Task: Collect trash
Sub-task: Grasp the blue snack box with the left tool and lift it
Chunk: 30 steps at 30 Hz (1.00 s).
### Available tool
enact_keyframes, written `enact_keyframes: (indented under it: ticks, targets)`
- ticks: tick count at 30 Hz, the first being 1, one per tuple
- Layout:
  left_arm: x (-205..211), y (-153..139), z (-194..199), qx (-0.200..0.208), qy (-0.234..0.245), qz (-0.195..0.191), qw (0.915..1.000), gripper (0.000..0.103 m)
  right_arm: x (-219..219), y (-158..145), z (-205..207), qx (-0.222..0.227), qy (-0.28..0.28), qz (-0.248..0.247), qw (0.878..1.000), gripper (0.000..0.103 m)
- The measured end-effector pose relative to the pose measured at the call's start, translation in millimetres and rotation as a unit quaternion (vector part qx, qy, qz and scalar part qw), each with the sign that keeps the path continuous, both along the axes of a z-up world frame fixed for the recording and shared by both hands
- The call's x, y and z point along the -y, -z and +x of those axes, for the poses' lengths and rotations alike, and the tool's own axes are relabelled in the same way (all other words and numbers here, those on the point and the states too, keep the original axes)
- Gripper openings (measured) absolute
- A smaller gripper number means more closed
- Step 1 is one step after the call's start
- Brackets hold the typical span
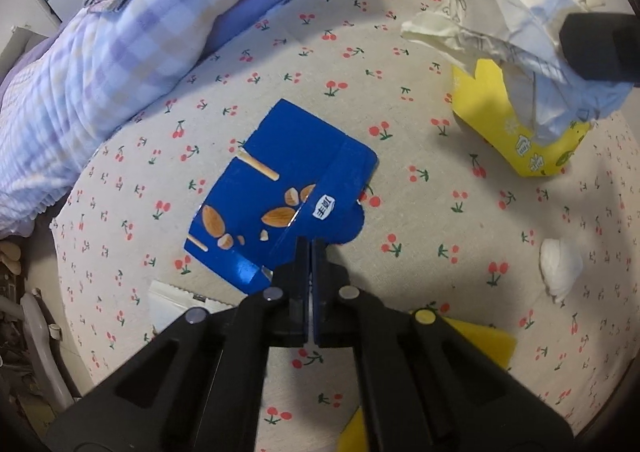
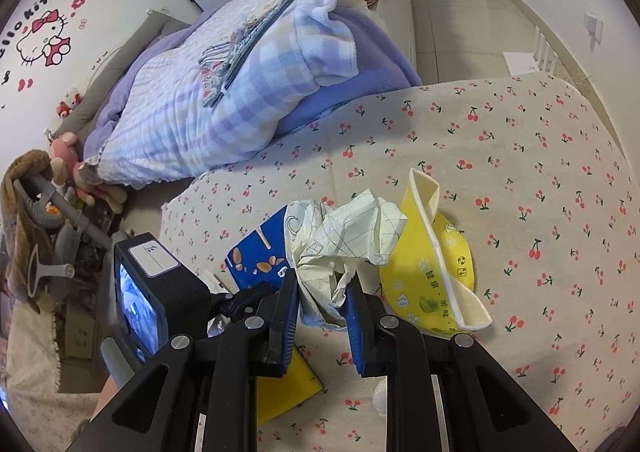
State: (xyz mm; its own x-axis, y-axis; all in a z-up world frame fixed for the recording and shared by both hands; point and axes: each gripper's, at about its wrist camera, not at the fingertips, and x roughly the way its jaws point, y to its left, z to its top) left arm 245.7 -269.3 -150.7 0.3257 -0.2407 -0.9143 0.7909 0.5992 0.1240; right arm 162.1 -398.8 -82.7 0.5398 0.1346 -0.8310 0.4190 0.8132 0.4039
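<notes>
My left gripper [image 1: 310,246] is shut on the flap of a flattened blue snack box [image 1: 280,187] printed with almonds, held just above the cherry-print tablecloth [image 1: 400,211]. My right gripper [image 2: 322,286] is shut on a crumpled white wrapper paper [image 2: 344,240] and holds it over a yellow paper bowl [image 2: 432,276]. The same paper [image 1: 520,39], bowl [image 1: 520,131] and the right gripper's black body [image 1: 600,47] show at the upper right of the left wrist view. The blue box [image 2: 256,256] shows left of the paper in the right wrist view.
A white tissue ball [image 1: 560,268] lies at the right. Yellow card pieces [image 1: 480,340] lie near my left gripper, and one shows in the right wrist view [image 2: 284,388]. A bed with a checked purple blanket [image 2: 240,91] borders the table. A white packet [image 1: 172,304] lies at the table's left edge.
</notes>
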Motion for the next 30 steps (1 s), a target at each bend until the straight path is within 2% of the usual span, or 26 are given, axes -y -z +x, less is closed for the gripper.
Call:
enact_keyframes:
  ticks: [2, 4, 6, 7, 11, 14, 19, 20, 21, 22, 24, 28, 30]
  targets:
    - [-6, -9, 2, -0.010, -0.007, -0.024, 0.9996, 0.001, 0, -2, -1, 0.003, -0.001, -0.002, 1.000, 0.022]
    - [-9, -17, 0, 0.003, -0.004, -0.029, 0.9996, 0.014, 0, -4, -2, 0.004, -0.001, -0.005, 1.000, 0.023]
    - [-8, -21, -5, 0.038, -0.004, -0.017, 0.9991, 0.070, 0, -4, -2, 0.005, 0.000, -0.007, 1.000, 0.023]
    - [-7, -22, -8, 0.054, -0.001, -0.012, 0.9985, 0.075, 0, -4, -2, 0.005, 0.001, -0.007, 1.000, 0.023]
    - [-3, -16, -12, 0.069, 0.019, 0.007, 0.9974, 0.075, 0, -4, -1, 0.004, 0.001, -0.007, 1.000, 0.023]
    - [0, 1, -4, 0.086, 0.029, 0.049, 0.9947, 0.075, 0, -4, -1, 0.005, 0.001, -0.008, 1.000, 0.023]
    - [-5, 3, 10, 0.067, 0.039, 0.035, 0.9964, 0.076, 1, -4, -2, 0.004, 0.002, -0.012, 1.000, 0.023]
    - [-5, 2, 10, 0.061, 0.044, 0.033, 0.9967, 0.066, 1, -4, -2, 0.003, 0.003, -0.012, 1.000, 0.023]
    - [-5, 2, 11, 0.055, 0.047, 0.030, 0.9970, 0.047, 1, -4, -2, 0.003, 0.003, -0.011, 1.000, 0.023]
    - [-5, 2, 14, 0.051, 0.045, 0.030, 0.9972, 0.041, 0, -4, -1, 0.003, 0.002, -0.012, 1.000, 0.023]
    - [-7, 1, 14, 0.044, 0.041, 0.027, 0.9978, 0.017, 0, -5, -1, 0.005, 0.001, -0.012, 1.000, 0.023]
    - [-10, -4, 13, 0.045, 0.028, 0.014, 0.9985, 0.013, -1, -6, -2, 0.006, 0.002, -0.015, 1.000, 0.023]
    - [-16, -12, 16, 0.044, 0.015, -0.005, 0.9989, 0.010, -1, -7, -3, 0.008, 0.001, -0.016, 1.000, 0.023]
